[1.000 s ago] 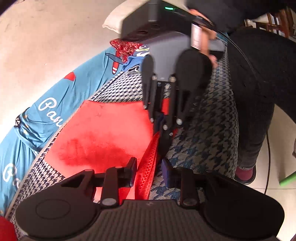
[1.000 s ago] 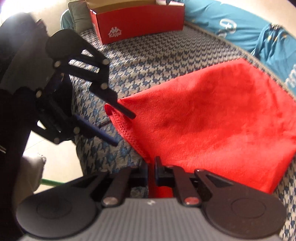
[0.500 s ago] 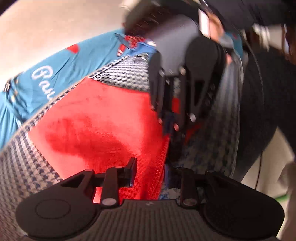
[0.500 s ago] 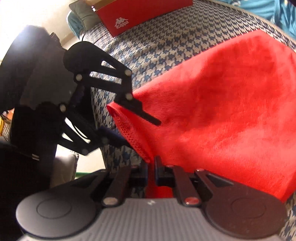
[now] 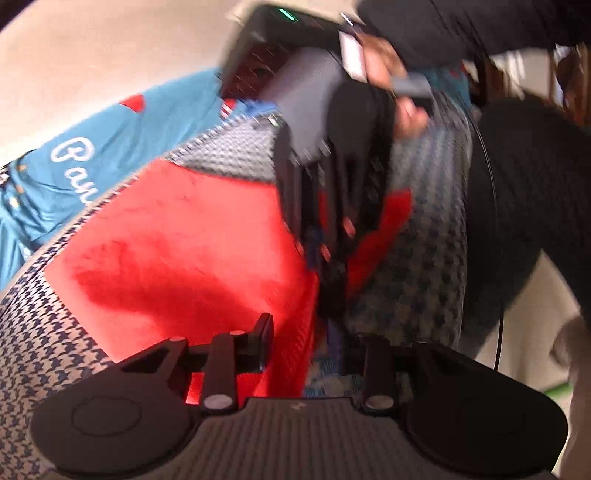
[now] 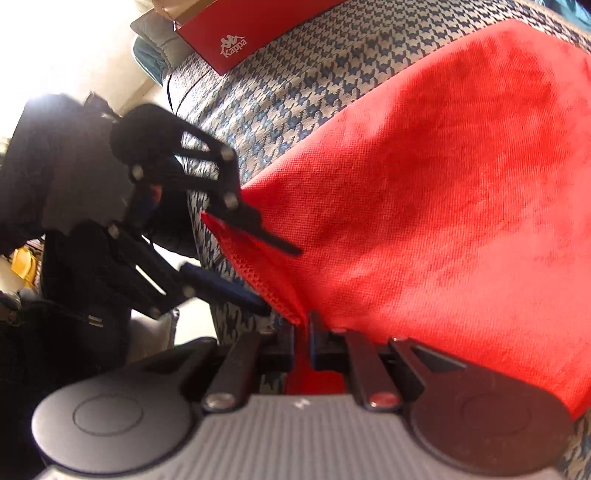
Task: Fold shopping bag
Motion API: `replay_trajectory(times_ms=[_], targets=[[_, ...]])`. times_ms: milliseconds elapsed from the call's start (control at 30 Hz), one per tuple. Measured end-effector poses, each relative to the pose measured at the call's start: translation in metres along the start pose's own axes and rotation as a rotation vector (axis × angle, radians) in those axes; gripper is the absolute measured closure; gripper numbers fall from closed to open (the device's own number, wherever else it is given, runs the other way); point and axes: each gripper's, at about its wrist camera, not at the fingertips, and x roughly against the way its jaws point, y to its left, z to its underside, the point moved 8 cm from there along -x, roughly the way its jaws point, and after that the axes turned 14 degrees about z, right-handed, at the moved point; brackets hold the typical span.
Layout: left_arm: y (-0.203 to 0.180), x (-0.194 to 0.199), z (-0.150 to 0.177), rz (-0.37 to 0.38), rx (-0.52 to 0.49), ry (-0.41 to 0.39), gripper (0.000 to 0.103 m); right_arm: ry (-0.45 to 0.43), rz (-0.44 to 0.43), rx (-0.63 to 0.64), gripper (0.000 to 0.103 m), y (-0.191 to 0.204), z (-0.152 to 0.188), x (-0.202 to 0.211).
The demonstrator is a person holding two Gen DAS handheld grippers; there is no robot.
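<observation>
On the houndstooth cushion [image 6: 295, 81] I have the red shopping bag [image 6: 443, 184] spread flat, its near edge lifted toward me; my right gripper [image 6: 302, 343] is clenched on that edge, red fabric pinched between its nearly closed jaws; my left gripper [image 5: 306, 345] stands partly apart around the bag's mesh-textured edge [image 5: 299, 354], one finger [image 5: 263, 339] over the red cloth and the other blurred beside it, and I cannot tell whether the pads actually press the fabric; its jaws have just been closing a little, with that edge between them; both grippers meet at the same side of the bag; a blue garment [image 5: 92, 147] lies beyond the cushion; a red box [image 6: 251, 33] sits at the far end.
</observation>
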Motion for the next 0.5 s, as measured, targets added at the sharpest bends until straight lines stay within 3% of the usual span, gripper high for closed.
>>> replay_trajectory(times_ms=[200, 333, 500], targets=[[0.022, 0.000, -0.003, 0.029, 0.122, -0.044, 0.075, -0.011, -0.003, -0.002, 0.098, -0.004, -0.002, 0.000], [0.041, 0.000, 0.007, 0.113, 0.376, -0.097, 0.074, -0.037, 0.028, 0.031, 0.098, 0.001, 0.001, 0.001], [0.043, -0.003, 0.009, 0.096, 0.410, -0.104, 0.073, -0.079, 0.108, 0.083, 0.094, 0.009, 0.004, 0.006]])
